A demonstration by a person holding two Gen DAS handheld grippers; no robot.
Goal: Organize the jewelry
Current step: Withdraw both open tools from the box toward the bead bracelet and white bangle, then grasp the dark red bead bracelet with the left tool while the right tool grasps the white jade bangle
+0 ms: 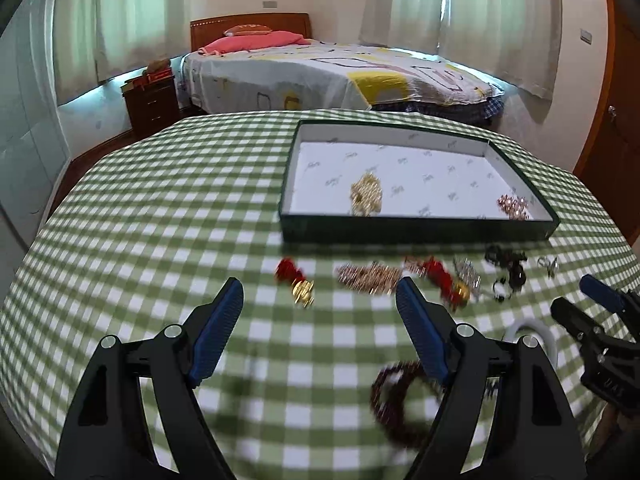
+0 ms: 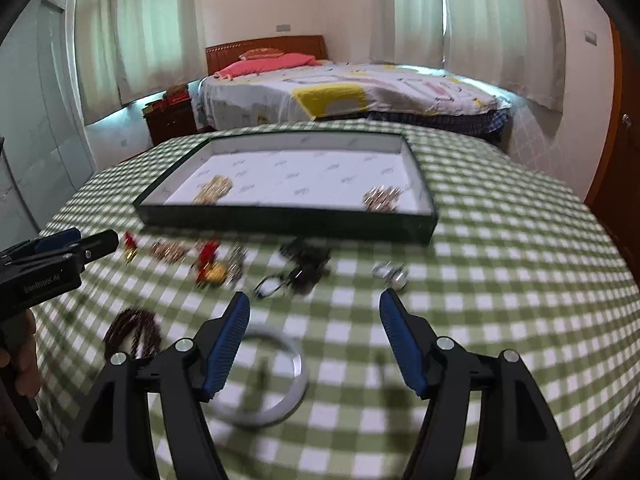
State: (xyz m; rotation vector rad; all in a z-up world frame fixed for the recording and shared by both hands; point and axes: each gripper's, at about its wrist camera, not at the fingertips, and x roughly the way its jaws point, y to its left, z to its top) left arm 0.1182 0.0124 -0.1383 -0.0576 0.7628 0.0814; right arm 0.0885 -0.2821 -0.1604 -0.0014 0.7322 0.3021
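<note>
Here the left gripper (image 1: pixel 320 300) hovers over the counter (image 1: pixel 160 208), which is covered in a green-and-white check cloth, and its jaws stand spread with nothing between them. The right gripper (image 2: pixel 314 312) hangs over the same cloth with its jaws likewise spread and empty.

A shallow dark green box (image 1: pixel 416 230) with a white printed lining sits toward the far side of the counter. Inside it lie a gold chain piece (image 1: pixel 366 194) near the left half and a rose-gold sparkly piece (image 1: pixel 513 207) in the near right corner, well apart from each other.

The remaining jewelry lies in a row on the cloth just in front of the box. From the left wrist view, left to right: a red tassel ornament with a gold bead (image 1: pixel 294 278), a rose-gold chain heap (image 1: pixel 368 276), a second red-and-gold ornament (image 1: pixel 442 280), a silvery piece (image 1: pixel 468 272) beside it, a dark tangle of black items (image 1: pixel 506 272), and a small silver item (image 1: pixel 548 266); motion blur hides finer detail.

Nearer the grippers, a dark red bead bracelet (image 1: pixel 394 396) lies beside the left gripper's right finger, and a white bangle (image 2: pixel 276 376) lies flat on the cloth just by the right gripper's left finger. A hand (image 2: pixel 20 360) shows at the left edge of the right wrist view, holding the left gripper.
</note>
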